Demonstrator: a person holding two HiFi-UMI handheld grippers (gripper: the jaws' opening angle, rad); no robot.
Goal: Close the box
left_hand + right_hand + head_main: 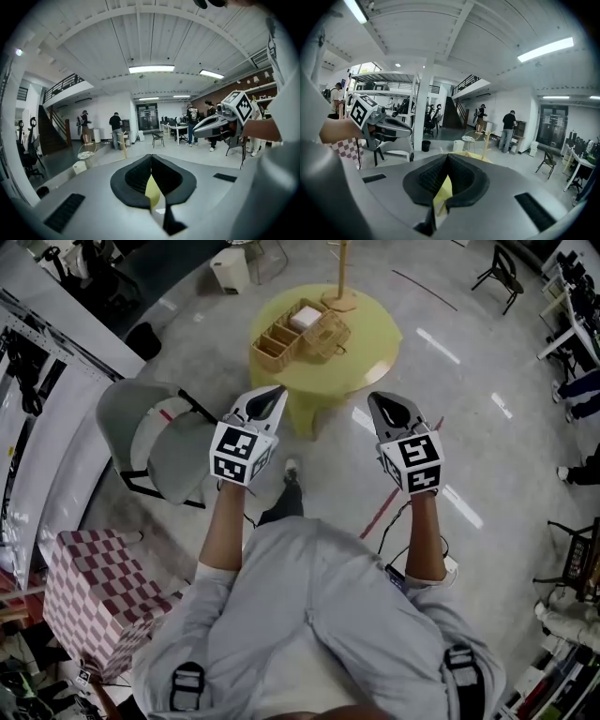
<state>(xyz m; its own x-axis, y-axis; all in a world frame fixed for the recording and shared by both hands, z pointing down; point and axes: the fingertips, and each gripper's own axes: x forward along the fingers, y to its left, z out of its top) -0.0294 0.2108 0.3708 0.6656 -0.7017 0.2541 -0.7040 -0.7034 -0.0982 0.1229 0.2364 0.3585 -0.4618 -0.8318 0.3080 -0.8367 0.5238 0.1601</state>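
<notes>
A light wooden box [281,341] with open compartments sits on a round yellow table [366,357] ahead of me, with a white item [306,318] at its far end and a wicker basket [328,334] beside it. My left gripper [272,393] hangs in the air short of the table's near left edge, jaws shut on nothing. My right gripper [382,401] is level with it, short of the near right edge, also shut and empty. In the left gripper view the jaws [151,157] meet, and the right gripper [213,125] shows beside them. The right gripper view shows its jaws [447,157] closed too.
A wooden stand [341,277] rises at the table's far side. A grey chair [155,442] is to my left, with a red-checked box [94,601] behind it. A white bin [231,270] and a black chair [502,273] stand farther off. People stand in the background.
</notes>
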